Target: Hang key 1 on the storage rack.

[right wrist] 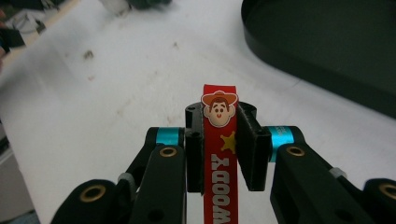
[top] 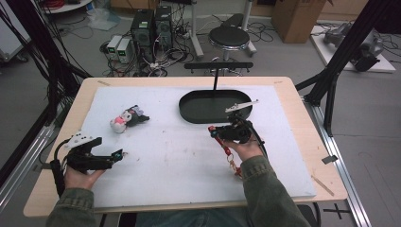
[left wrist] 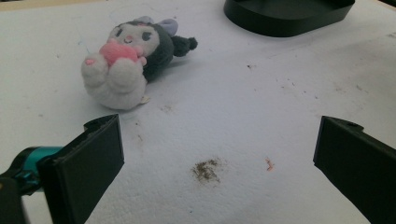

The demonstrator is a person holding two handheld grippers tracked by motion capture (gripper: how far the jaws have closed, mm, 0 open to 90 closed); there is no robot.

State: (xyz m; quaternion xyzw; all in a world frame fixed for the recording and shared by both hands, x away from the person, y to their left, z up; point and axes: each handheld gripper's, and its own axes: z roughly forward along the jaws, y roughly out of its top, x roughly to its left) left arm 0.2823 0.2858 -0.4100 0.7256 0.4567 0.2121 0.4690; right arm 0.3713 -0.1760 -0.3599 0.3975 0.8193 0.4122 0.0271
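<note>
lab: computer towers (top: 152,26), cables (top: 163,59), framing (top: 347,49)

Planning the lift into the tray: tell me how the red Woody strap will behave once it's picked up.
The red strap, pinched in the right tongs, looks thin and flat, so probably floppy and light. In the high view its tail hangs with a ring, so it may swing. The glossy face could slip.

your red woody strap (right wrist: 220,163) runs off the 6 o'clock edge of the right gripper view, its lower end unseen. at 12 o'clock the black tray (left wrist: 288,14) is cropped in the left gripper view. your left gripper (left wrist: 219,163) shows only jaw tips.
</note>
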